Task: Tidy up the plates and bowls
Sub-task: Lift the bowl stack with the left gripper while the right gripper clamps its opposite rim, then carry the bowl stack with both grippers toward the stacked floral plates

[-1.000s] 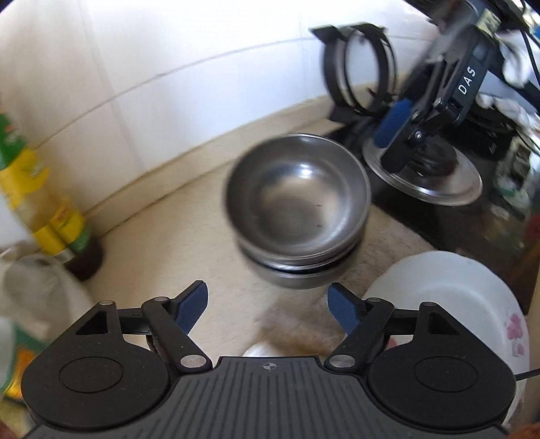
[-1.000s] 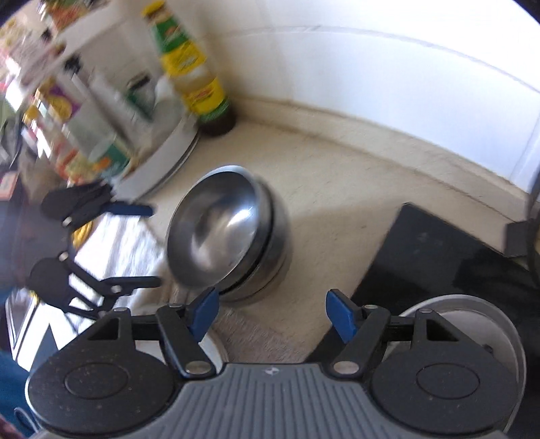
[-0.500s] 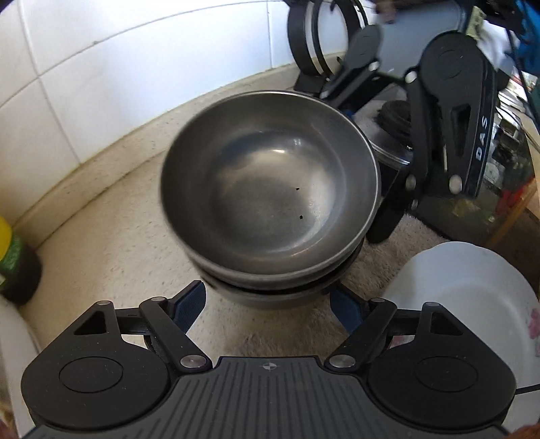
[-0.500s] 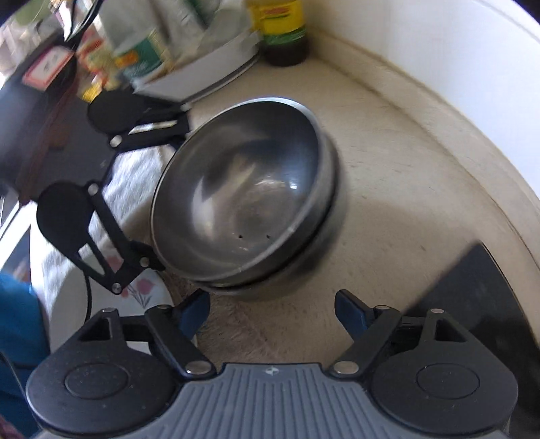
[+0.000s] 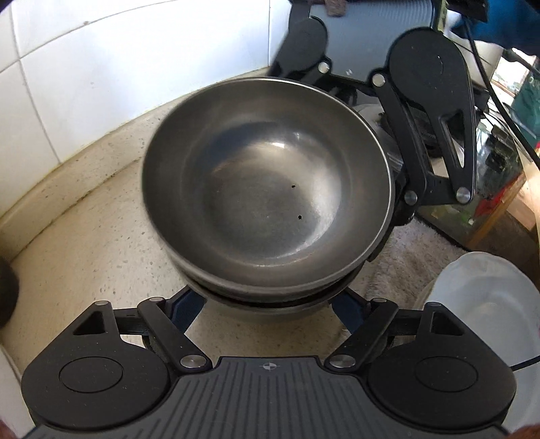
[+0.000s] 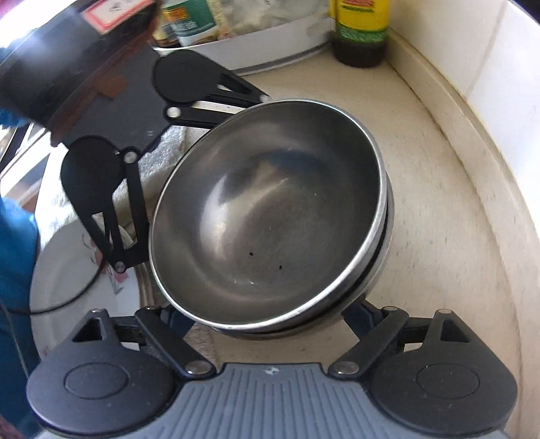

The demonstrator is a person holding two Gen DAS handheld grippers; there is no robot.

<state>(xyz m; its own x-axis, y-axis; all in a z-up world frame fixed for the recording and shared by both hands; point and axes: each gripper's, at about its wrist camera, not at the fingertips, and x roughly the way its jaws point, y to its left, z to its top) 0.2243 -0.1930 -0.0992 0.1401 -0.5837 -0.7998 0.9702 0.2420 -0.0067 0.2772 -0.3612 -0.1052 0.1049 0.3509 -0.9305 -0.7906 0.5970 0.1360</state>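
A stack of steel bowls (image 5: 266, 189) stands on the beige counter, its top bowl empty with two dark specks; the right wrist view shows the stack (image 6: 270, 209) too. My left gripper (image 5: 266, 304) is open, its blue pads on either side of the stack's lower bowls, tips hidden under the rim. My right gripper (image 6: 266, 317) is open on the opposite side, straddling the stack the same way. Each gripper shows beyond the stack in the other's view. A white plate (image 5: 479, 304) with a pink flower print lies beside the stack on a pale towel (image 5: 405, 256).
The white tiled wall (image 5: 101, 67) and a raised counter edge run close behind the stack. A yellow-labelled bottle (image 6: 361, 30) and a white tray (image 6: 263, 50) of jars stand at the counter's far end. A person's blue sleeve (image 6: 13, 270) is at the left.
Both grippers have closed in on the bowl stack from opposite sides. Their open fingers, a short way off before, now flank its lower bowls. The stack has stayed put.
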